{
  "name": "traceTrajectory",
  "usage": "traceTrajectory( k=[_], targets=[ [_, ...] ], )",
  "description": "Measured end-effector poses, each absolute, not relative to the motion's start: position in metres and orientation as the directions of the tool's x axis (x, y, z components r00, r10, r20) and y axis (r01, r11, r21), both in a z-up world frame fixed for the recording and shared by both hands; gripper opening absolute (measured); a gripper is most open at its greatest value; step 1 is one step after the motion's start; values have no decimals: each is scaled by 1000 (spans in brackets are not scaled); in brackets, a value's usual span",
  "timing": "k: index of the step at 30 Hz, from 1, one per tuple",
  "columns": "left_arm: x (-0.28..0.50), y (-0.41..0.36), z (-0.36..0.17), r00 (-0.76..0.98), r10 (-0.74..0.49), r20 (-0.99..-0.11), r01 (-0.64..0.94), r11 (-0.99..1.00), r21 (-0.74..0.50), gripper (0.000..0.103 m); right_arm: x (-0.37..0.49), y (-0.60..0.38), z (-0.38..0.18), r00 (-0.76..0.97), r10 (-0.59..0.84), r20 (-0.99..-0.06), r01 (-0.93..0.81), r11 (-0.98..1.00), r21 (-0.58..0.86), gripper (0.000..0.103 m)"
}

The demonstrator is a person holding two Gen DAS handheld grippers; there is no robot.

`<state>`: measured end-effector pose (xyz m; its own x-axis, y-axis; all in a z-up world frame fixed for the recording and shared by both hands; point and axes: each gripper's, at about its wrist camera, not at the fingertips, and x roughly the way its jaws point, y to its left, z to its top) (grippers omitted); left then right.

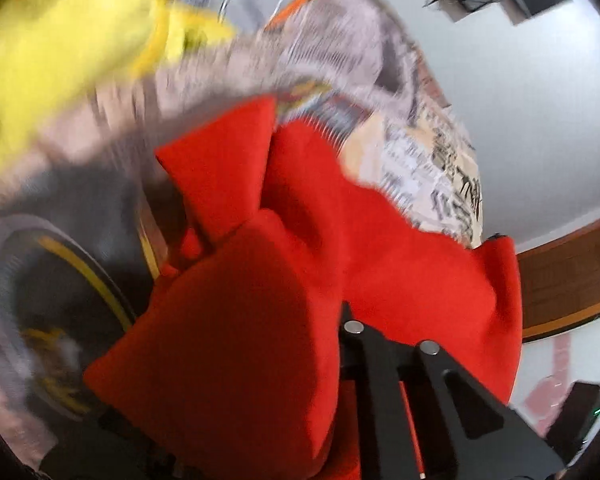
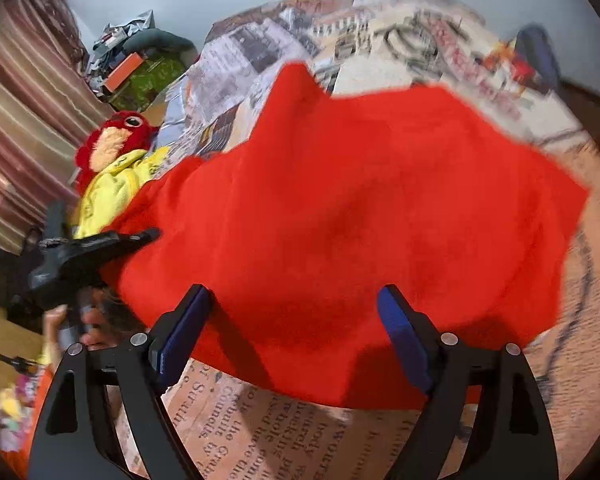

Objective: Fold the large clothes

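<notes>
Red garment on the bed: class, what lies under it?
Under the red garment lies a newspaper-print sheet, showing all around its edges. A yellow garment sits beside it. Whatever lies beneath the garment's middle is covered.

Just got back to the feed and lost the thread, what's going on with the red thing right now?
A person is folding a red garment spread over a newspaper-print sheet. The left gripper is shut on the garment's left edge, with cloth bunched right up against its camera. The right gripper hangs open over the near edge, not gripping. A yellow cloth and a red plush toy lie off to the left.
</notes>
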<state>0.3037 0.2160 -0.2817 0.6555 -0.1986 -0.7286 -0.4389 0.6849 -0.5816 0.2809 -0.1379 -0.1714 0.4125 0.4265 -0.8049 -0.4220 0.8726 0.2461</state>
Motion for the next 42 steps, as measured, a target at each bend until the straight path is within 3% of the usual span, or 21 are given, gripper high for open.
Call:
traceTrajectory(
  k=[4, 10, 16, 22, 25, 29, 32, 37, 42],
  targets=[
    [287, 209, -237, 716, -107, -690, -382, 766, -516, 9, 282, -147, -166, 480, 334, -811, -401, 906, 137, 84],
    [263, 211, -195, 778, -5, -628, -382, 790, -479, 9, 290, -154, -215, 376, 217, -901, -374, 925, 66, 84],
    [255, 205, -170, 790, 22, -612, -370, 813, -449, 9, 285, -149, -200, 379, 234, -895, -401, 913, 69, 83],
    [257, 169, -136, 821, 46, -569, -306, 877, -371, 9, 280, -133, -148, 452, 401, -796, -434, 879, 196, 84],
    [263, 151, -121, 839, 36, -543, -265, 898, -352, 9, 275, -111, -146, 441, 436, -784, -484, 852, 201, 84],
    [269, 128, -105, 859, -4, -511, -207, 912, -354, 9, 276, -82, -182, 366, 385, -847, -529, 835, 151, 84],
    [279, 111, -99, 857, -70, -510, -149, 915, -375, 9, 286, -79, -208, 273, 436, -857, -503, 825, 259, 86],
    [293, 81, -89, 862, -105, -496, -100, 923, -370, 9, 295, -100, -198, 252, 479, -841, -471, 820, 326, 85],
    [304, 42, -77, 856, -163, -491, -17, 940, -341, 9, 283, -146, -174, 356, 481, -801, -425, 847, 319, 85]
  ],
)
